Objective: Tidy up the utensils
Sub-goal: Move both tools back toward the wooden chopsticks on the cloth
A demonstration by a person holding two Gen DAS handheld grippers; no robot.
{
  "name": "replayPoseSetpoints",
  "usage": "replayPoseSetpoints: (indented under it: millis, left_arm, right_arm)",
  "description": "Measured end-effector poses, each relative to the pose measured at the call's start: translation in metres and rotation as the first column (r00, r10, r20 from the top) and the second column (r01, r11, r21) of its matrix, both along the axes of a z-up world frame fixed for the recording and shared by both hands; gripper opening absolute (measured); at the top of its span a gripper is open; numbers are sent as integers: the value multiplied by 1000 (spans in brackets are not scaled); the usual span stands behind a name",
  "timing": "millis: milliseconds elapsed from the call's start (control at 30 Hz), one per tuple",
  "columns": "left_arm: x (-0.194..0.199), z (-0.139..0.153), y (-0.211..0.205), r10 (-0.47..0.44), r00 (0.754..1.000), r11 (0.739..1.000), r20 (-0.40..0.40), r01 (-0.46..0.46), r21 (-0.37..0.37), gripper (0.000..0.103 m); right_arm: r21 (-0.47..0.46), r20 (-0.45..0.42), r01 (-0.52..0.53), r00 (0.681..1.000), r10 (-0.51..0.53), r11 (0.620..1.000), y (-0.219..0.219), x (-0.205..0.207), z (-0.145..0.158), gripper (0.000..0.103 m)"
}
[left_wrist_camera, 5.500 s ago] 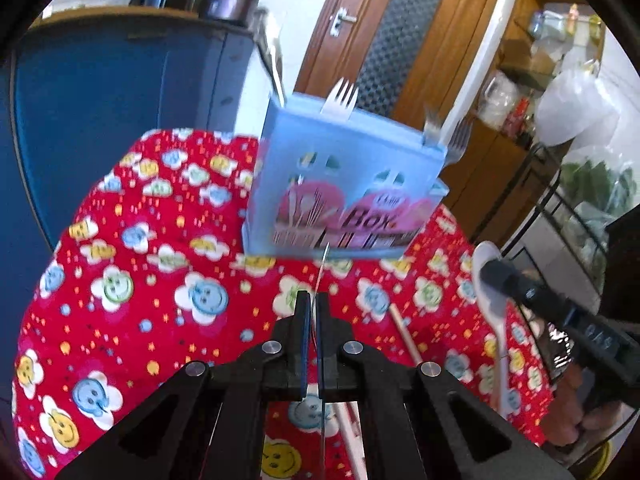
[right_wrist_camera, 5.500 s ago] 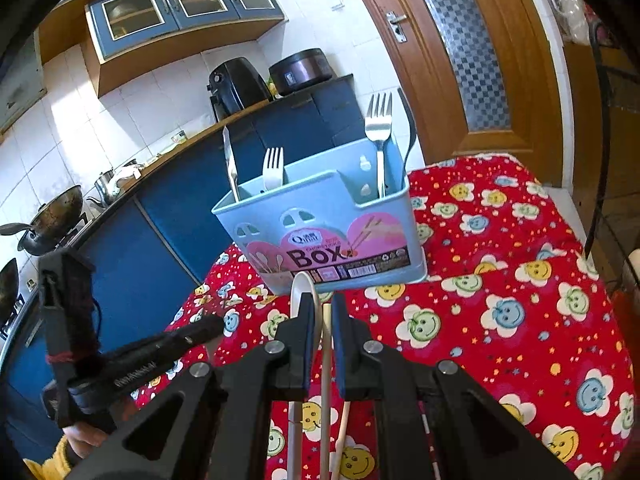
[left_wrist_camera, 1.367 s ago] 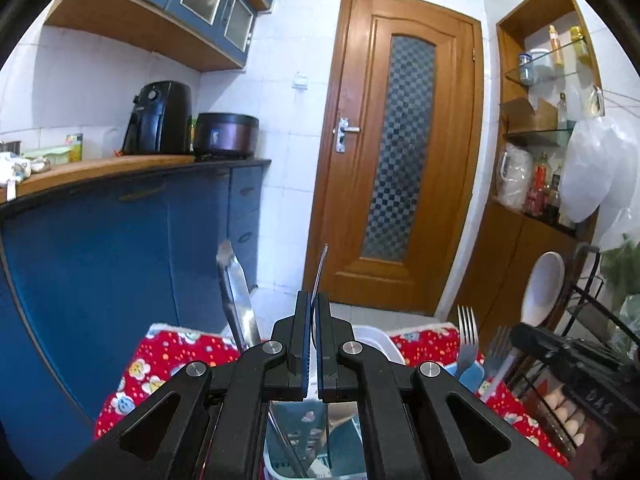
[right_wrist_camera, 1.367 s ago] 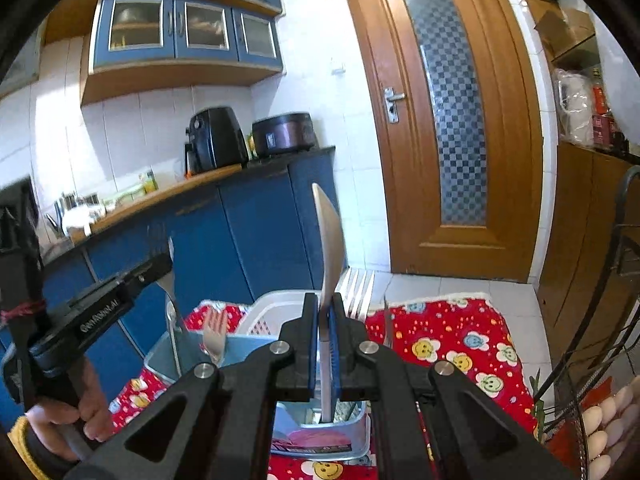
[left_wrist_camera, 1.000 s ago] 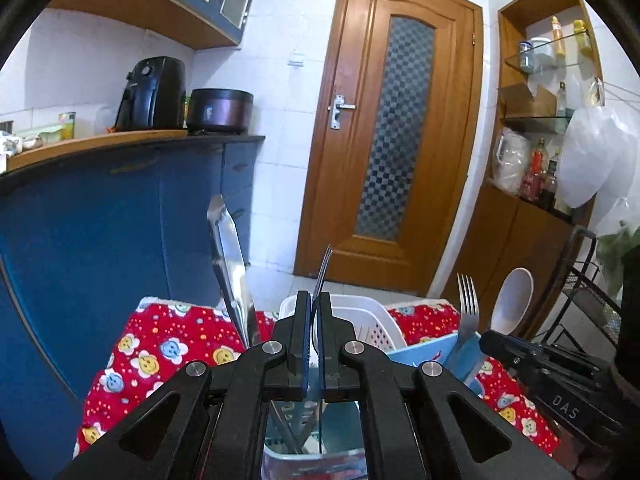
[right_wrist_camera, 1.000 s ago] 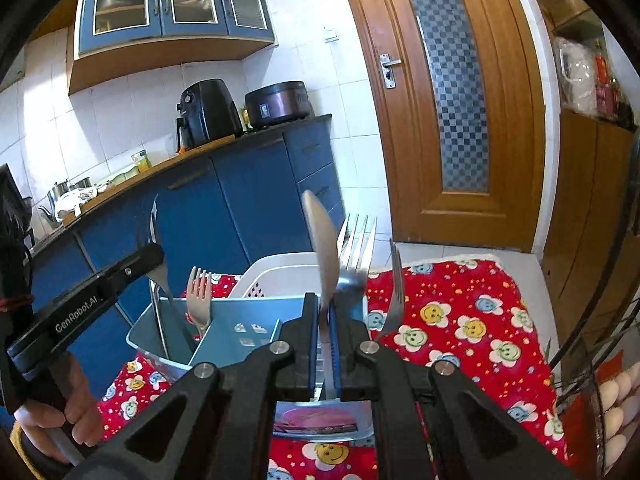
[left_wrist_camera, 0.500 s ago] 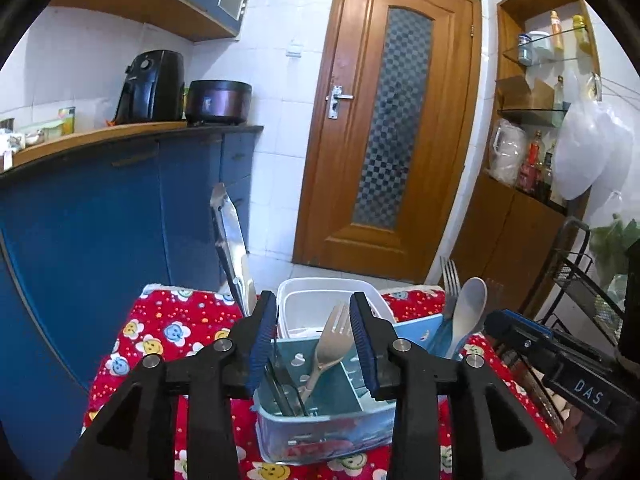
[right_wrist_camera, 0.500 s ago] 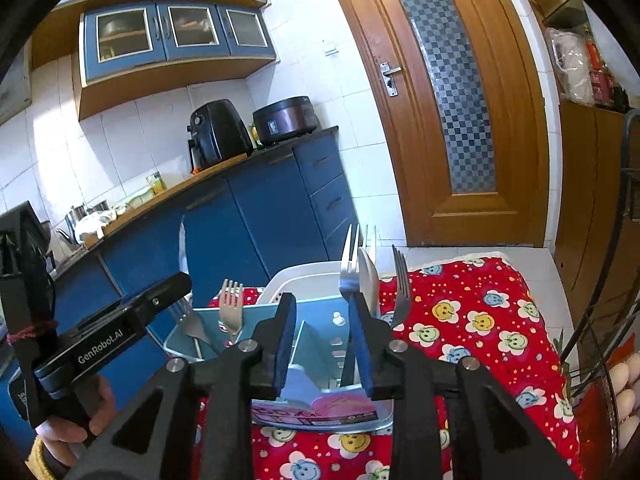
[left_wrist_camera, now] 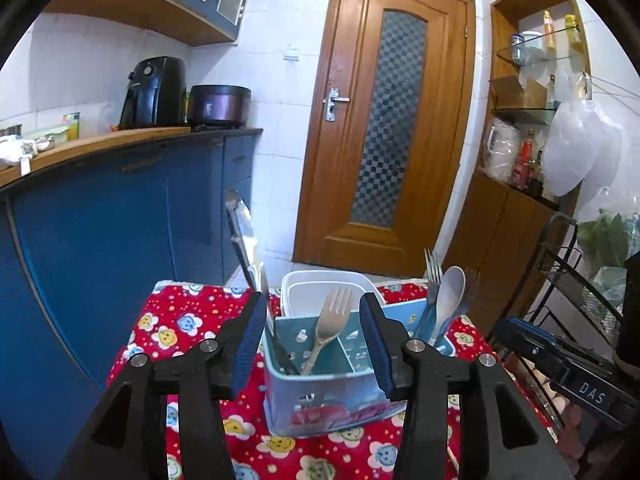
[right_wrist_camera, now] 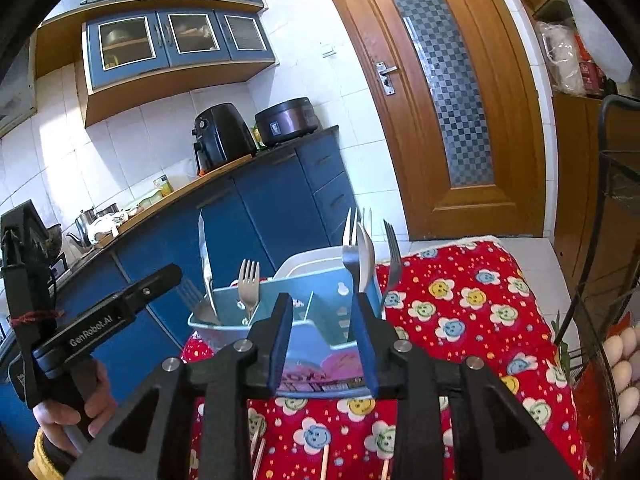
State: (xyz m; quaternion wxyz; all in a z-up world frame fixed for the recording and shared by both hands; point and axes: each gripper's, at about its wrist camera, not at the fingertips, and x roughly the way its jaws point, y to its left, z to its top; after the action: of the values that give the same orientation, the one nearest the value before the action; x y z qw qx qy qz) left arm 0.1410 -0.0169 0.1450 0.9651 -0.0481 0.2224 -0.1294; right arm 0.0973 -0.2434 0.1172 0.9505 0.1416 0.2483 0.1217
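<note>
A light blue utensil box [left_wrist_camera: 332,396] stands on the red flowered tablecloth [left_wrist_camera: 176,328]. It holds a knife [left_wrist_camera: 240,236], a beige fork [left_wrist_camera: 330,320], a white spoon [left_wrist_camera: 448,296] and metal forks [left_wrist_camera: 432,276]. My left gripper [left_wrist_camera: 314,344] is open and empty, just above the box's near edge. In the right wrist view the box [right_wrist_camera: 320,320] shows the knife [right_wrist_camera: 206,264], fork [right_wrist_camera: 249,284] and spoon [right_wrist_camera: 366,256]. My right gripper [right_wrist_camera: 324,336] is open and empty above the box.
A white container [left_wrist_camera: 320,292] sits behind the box. Chopsticks [right_wrist_camera: 324,460] lie on the cloth near me. Blue cabinets [left_wrist_camera: 120,220] stand to the left, a wooden door [left_wrist_camera: 384,140] behind, a black wire rack [left_wrist_camera: 580,280] with eggs [right_wrist_camera: 620,364] on the right.
Both grippers lifted their utensils over the box, lowered them in and opened. The thin utensil and the white spoon now stand in the box; both grippers have opened wider.
</note>
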Motion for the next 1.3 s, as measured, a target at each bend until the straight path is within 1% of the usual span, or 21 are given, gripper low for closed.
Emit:
replayPoseSetpoints:
  millis: [167,367,600,767,933,1100,1300]
  left_arm:
    - [-17,-2,6,-1,1000,1000,-15,1,-7,50]
    - [-35,-10,12,2,999,1000,-47,-3,-20,50]
    - [-55,-27,17,-1,997,1000,-80,-1,-23,50]
    - [-67,-41,19,0,992,1000,-124,-3,-27,50]
    - [-71,-55,21,-2,985,999,-174,-4,-36,50]
    - [-74,-68,21,-1,979,1000,-206,-5,-30,50]
    - [-73,-87,15,-10,964,1000,-264,5,-20,50]
  right_arm:
    - [-5,-27,5,1000,-5,1000,1,-13,-6,34]
    - [10,-65,17,998,-16,1000,-2,-30,-18,35]
    - [35,-118,24,993,-20,999,-6,-47,-34,35]
    - [37,-149,30,988,-24,999,-9,-57,-44,35]
    - [25,-186,25,982,-20,999,-9,-66,-54,36]
    - [14,-218,26,976,-23,1000,-12,-72,-64,36]
    - [-5,-273,22,962,-23,1000,-13,-74,-80,36]
